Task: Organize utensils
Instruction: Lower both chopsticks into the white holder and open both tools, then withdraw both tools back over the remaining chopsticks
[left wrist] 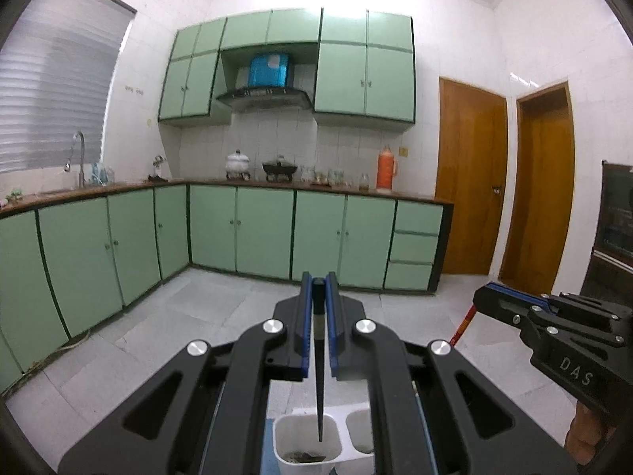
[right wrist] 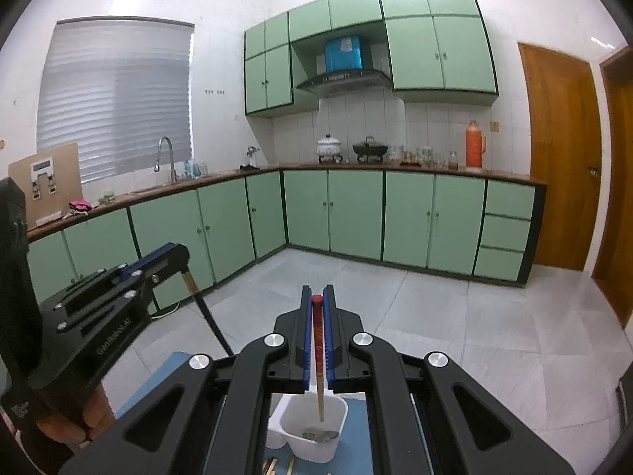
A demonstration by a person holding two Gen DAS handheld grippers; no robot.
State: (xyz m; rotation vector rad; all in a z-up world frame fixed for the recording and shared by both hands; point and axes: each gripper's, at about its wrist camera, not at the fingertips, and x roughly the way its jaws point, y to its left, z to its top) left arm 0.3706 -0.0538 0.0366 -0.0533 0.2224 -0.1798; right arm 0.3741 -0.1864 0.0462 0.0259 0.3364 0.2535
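My left gripper is shut on a black chopstick that hangs point down over the left cup of a white two-cup utensil holder. My right gripper is shut on a red-topped wooden chopstick that hangs over the holder's right cup. Each gripper shows in the other's view: the right one with its red chopstick, the left one with the black chopstick. Dark items lie at the bottom of both cups.
The holder stands on a blue mat; pale wooden utensil ends lie on it at the bottom edge. Beyond are a grey tiled floor, green cabinets, a counter with pots and a sink, and brown doors.
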